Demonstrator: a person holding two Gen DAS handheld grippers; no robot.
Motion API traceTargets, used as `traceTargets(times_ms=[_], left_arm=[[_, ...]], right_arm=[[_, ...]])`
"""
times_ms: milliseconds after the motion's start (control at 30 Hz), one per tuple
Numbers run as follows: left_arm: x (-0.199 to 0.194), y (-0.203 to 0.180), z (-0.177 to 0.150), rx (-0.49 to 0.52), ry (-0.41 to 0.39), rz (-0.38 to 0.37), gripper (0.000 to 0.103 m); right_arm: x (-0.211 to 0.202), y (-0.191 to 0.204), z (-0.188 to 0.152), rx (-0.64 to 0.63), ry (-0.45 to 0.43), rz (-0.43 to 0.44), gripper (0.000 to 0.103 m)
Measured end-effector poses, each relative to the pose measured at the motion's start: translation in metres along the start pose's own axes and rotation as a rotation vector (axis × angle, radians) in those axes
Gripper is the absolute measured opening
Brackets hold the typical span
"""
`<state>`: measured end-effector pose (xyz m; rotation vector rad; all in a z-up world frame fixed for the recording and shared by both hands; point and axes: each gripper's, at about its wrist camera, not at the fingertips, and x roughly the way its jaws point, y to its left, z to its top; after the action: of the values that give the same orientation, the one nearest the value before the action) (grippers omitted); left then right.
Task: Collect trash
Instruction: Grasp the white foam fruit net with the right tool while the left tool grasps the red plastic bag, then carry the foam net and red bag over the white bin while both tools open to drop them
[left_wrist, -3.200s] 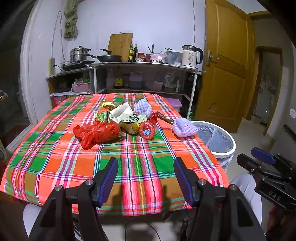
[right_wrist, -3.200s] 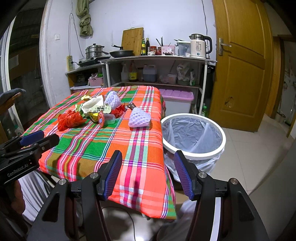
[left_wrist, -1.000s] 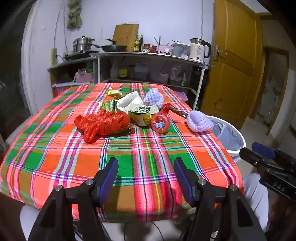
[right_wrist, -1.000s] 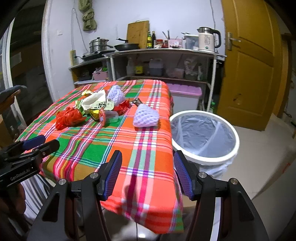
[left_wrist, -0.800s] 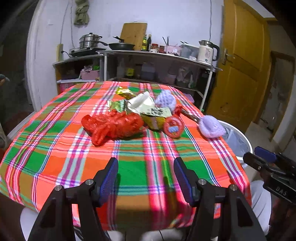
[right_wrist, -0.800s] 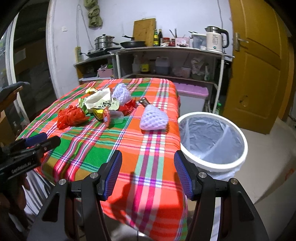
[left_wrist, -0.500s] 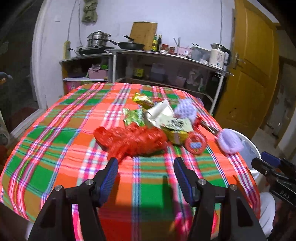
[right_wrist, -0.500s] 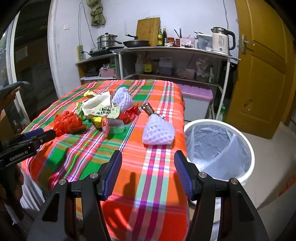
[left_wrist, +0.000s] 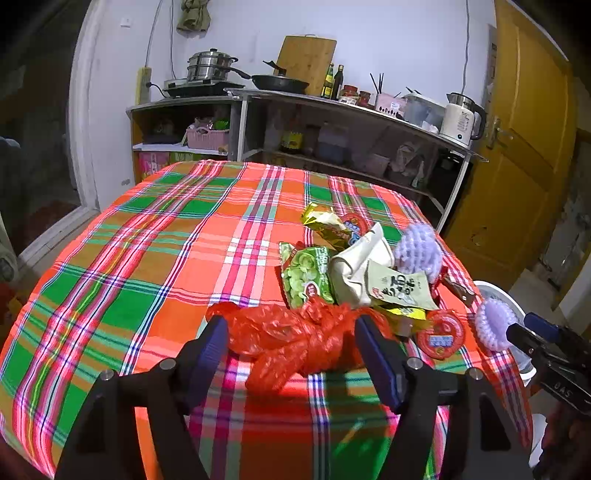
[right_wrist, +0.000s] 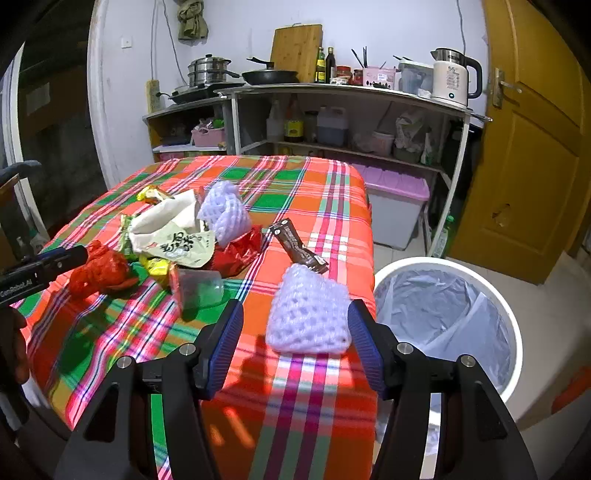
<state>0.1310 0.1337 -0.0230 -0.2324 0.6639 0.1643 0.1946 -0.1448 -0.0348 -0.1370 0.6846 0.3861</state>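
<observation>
A: Left wrist view first: what sits between the jaws?
B: The left gripper has its jaws spread wide, one on each side of the crumpled red plastic bag, which lies on the plaid bench. I cannot tell whether the pads touch it.
A: And behind the bag?
B: A heap of trash: a green snack packet, a cream paper wrapper, a gold foil packet, and a lavender foam net at the far right of the heap. A round red-lidded cup lies just right of the bag.
A: The right side?
B: The right gripper also has its jaws apart, flanking a second foam net that rests near the bench's right edge. A brown bar wrapper lies just behind that net.
A: Where is the bin?
B: The white trash bin, lined with a clear bag, stands on the floor beside the bench, to the right of that net.
A: Anything farther back?
B: A metal shelf carrying a kettle, and a wooden door.
</observation>
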Motion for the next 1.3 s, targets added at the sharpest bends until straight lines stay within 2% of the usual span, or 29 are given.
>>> traceTargets(times_ms=[233, 500, 567, 633, 767, 1033, 1300], left_arm=[[0.02, 0.002, -0.003, -0.013, 0.049, -0.038, 0.079], [0.026, -0.007, -0.009, -0.017, 0.072, -0.098, 0.079], [0.025, -0.008, -0.01, -0.015, 0.066, -0.106, 0.069], [0.023, -0.012, -0.009, -0.003, 0.06, -0.114, 0.062], [0.02, -0.016, -0.011, 0.016, 0.054, -0.106, 0.059], [0.005, -0.017, -0.01, 0.019, 0.036, -0.107, 0.056], [-0.019, -0.036, -0.001, 0.051, -0.009, -0.135, 0.056]], right_arm=[[0.022, -0.007, 0.007, 0.009, 0.037, -0.011, 0.063], [0.046, -0.02, 0.005, 0.081, 0.119, -0.003, 0.063], [0.05, -0.024, 0.005, 0.111, 0.141, 0.012, 0.061], [0.051, -0.027, 0.003, 0.13, 0.147, 0.032, 0.051], [0.046, -0.024, 0.003, 0.13, 0.132, 0.039, 0.045], [0.028, -0.026, 0.002, 0.132, 0.108, 0.043, 0.044], [0.004, -0.03, 0.0, 0.133, 0.061, 0.05, 0.043]])
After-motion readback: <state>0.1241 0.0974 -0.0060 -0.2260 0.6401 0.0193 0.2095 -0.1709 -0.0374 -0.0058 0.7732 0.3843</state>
